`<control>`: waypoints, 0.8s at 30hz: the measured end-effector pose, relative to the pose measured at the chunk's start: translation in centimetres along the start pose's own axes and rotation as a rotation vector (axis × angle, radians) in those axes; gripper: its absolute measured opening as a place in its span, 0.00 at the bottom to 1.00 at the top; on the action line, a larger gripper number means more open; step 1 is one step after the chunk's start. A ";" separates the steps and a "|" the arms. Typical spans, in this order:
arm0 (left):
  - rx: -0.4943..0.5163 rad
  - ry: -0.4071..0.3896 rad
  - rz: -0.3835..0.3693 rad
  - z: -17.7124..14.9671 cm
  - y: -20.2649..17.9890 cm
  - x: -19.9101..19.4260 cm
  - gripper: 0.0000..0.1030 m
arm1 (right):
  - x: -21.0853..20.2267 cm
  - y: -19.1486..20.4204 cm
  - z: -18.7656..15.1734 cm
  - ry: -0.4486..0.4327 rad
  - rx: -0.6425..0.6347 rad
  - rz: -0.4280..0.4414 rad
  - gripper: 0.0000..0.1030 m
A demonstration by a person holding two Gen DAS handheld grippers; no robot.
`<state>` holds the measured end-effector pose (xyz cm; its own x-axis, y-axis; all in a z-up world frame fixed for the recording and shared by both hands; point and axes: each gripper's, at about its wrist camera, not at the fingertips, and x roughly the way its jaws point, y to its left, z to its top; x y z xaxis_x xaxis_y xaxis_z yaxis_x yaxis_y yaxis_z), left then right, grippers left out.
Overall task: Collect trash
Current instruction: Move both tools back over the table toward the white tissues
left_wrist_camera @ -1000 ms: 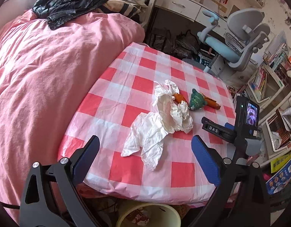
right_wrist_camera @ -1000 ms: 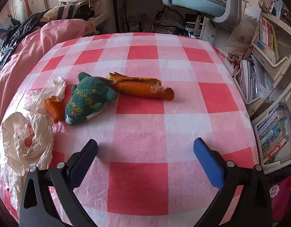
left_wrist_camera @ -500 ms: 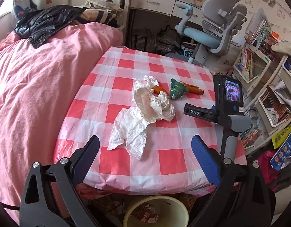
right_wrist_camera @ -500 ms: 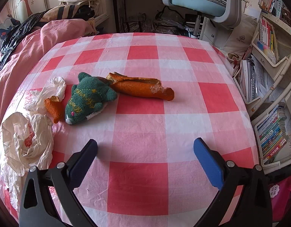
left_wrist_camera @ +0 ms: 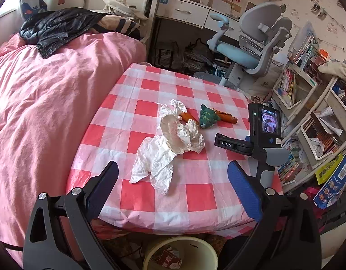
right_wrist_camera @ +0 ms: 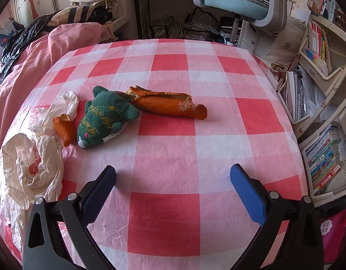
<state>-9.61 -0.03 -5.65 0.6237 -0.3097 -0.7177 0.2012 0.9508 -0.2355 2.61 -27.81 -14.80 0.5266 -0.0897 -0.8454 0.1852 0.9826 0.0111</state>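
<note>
Nothing looks collected yet: from left to right on the checked table (right_wrist_camera: 218, 148) lie crumpled white plastic bags (left_wrist_camera: 170, 144), a short orange peel (right_wrist_camera: 64, 129), a green plush toy (right_wrist_camera: 105, 117) and a long orange peel (right_wrist_camera: 170, 108), while the left gripper (left_wrist_camera: 173, 189) and right gripper (right_wrist_camera: 173, 189) hover near, fingers wide, empty, above a bin (left_wrist_camera: 179, 254).

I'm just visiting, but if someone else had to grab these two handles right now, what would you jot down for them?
Left tongs: open, empty, back from the table's near edge.
Right tongs: open, empty, low over the checked tablecloth.
On the table: crumpled white plastic bags, long orange peel, short peel piece, green plush toy.
Bin stands below the near edge, some rubbish inside.
Done: nothing visibly picked. Left: bags and both peels into the bin; the toy probably stays.
</note>
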 end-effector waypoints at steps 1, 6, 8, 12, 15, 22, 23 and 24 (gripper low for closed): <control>-0.004 0.001 0.002 0.1 0.1 0.0 0.91 | 0.0 0.0 0.0 0.000 0.000 0.000 0.94; -0.024 0.003 0.016 0.2 0.8 0.3 0.91 | 0.0 0.0 0.0 0.000 0.000 0.000 0.94; -0.038 0.002 0.027 0.2 1.1 0.4 0.91 | 0.0 0.0 0.0 0.000 0.000 0.000 0.94; -0.054 0.007 0.043 0.3 1.5 0.8 0.91 | 0.0 0.0 0.0 0.000 0.000 0.000 0.94; -0.055 0.009 0.052 0.4 1.7 1.0 0.91 | 0.0 0.0 0.0 0.000 0.000 0.000 0.94; -0.070 0.014 0.085 0.5 2.3 1.6 0.91 | 0.0 0.0 -0.1 0.000 0.000 0.000 0.94; -0.071 0.018 0.092 0.6 2.3 1.8 0.91 | 0.0 0.0 0.0 0.000 0.000 0.000 0.94; -0.069 0.021 0.098 0.6 2.2 1.9 0.91 | 0.0 0.0 0.0 0.000 0.000 0.000 0.94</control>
<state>-7.53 1.49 -7.19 0.6219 -0.2164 -0.7526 0.0876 0.9743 -0.2077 2.58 -27.81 -14.80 0.5268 -0.0897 -0.8452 0.1851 0.9827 0.0110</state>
